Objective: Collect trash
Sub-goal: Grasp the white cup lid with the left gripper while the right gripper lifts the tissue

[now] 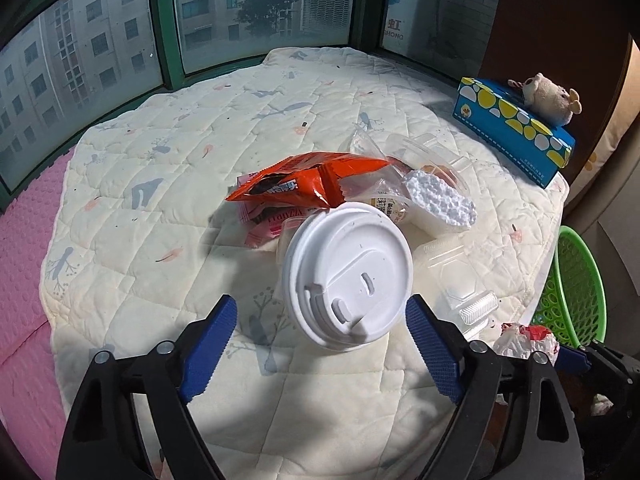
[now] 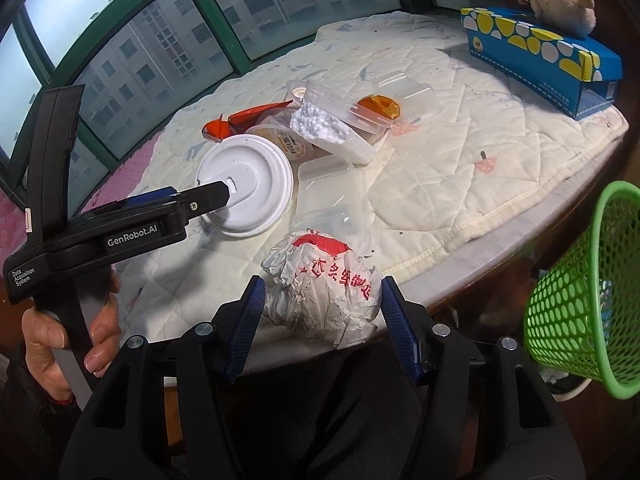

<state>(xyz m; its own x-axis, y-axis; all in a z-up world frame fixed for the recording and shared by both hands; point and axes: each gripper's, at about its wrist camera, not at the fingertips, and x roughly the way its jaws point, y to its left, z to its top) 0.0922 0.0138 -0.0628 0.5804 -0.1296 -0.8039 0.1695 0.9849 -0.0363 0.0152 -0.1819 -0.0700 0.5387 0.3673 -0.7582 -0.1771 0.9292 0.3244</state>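
- The left gripper (image 1: 322, 344) sits at the bottom of the left wrist frame, its blue fingers (image 1: 210, 348) spread wide and released, with the white-lidded cup (image 1: 347, 274) standing between and just ahead of them – neither pad touches it.
- The cup's lid fills the middle of that frame; in the right wrist view the same cup (image 2: 245, 190) sits left of centre, partly behind the left gripper's black body.
- The right gripper (image 2: 323, 322) is at lower centre of its own frame, its blue pads pressed against both sides of a crumpled white wrapper with red print (image 2: 322, 298) – clenched on it, at the near edge of the table.
- In the left wrist view that wrapper (image 1: 524, 338) shows at lower right.
- Behind the cup lies the rest of the trash: an orange snack bag (image 1: 304, 178), a pink packet (image 1: 264, 220) under it, a white foam piece (image 1: 440, 202), and clear plastic containers (image 1: 456, 276), all close together or overlapping.
- They rest on a cream quilted cover (image 1: 160, 200) spread over the table.
- A green mesh basket (image 2: 580, 300) stands at the right edge of the right wrist frame, off the table's edge and tilted in that view.
- At upper right, a blue tissue box (image 1: 516, 128) lies on the cover with a plush toy (image 1: 548, 98) on top.
- A hand (image 2: 60, 344) at lower left of the right wrist frame grips the left gripper's handle.
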